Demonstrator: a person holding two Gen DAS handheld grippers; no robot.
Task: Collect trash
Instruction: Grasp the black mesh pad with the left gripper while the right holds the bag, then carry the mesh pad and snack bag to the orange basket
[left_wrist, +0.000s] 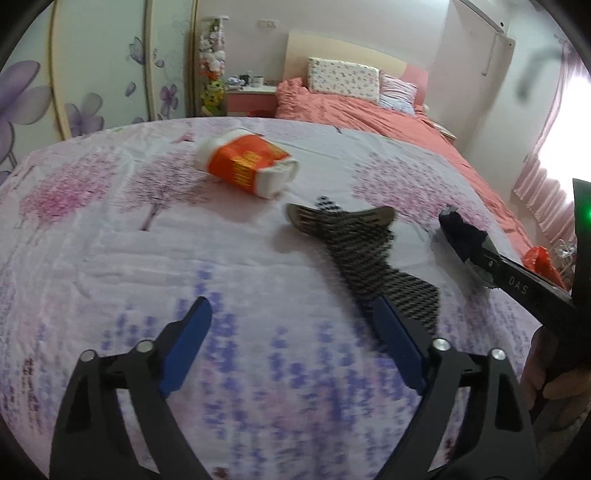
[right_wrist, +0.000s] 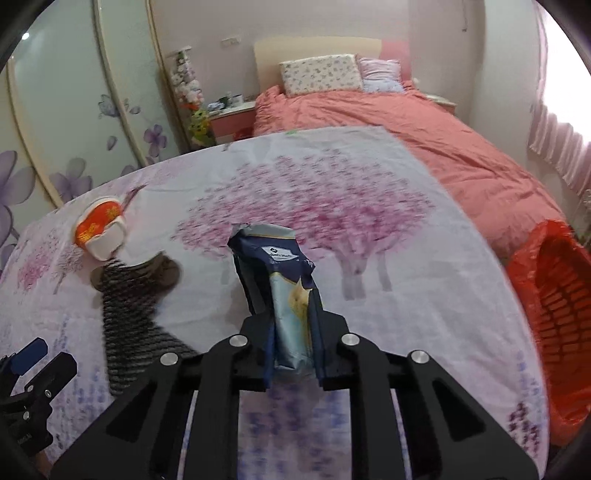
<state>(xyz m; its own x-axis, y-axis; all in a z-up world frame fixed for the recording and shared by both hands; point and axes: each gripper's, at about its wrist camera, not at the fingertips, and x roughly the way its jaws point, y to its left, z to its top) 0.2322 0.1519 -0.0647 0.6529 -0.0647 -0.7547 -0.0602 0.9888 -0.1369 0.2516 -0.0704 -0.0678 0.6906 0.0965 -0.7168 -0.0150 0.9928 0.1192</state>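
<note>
An orange and white crushed cup (left_wrist: 246, 164) lies on the floral bedspread (left_wrist: 110, 236); it also shows in the right wrist view (right_wrist: 100, 228). A black striped sock (left_wrist: 364, 245) lies beside it, also in the right wrist view (right_wrist: 136, 306). My left gripper (left_wrist: 291, 332) is open and empty, just in front of the sock. My right gripper (right_wrist: 291, 325) is shut on a blue and silver snack wrapper (right_wrist: 284, 280), held above the bedspread (right_wrist: 369, 229). The right gripper (left_wrist: 465, 236) shows at the right of the left wrist view.
A basket lined with a red bag (right_wrist: 554, 314) stands at the right edge of the bed. A pink duvet (right_wrist: 424, 147), pillows (right_wrist: 321, 74) and a nightstand (right_wrist: 231, 114) lie beyond. Wardrobe doors (left_wrist: 92, 74) stand at the left.
</note>
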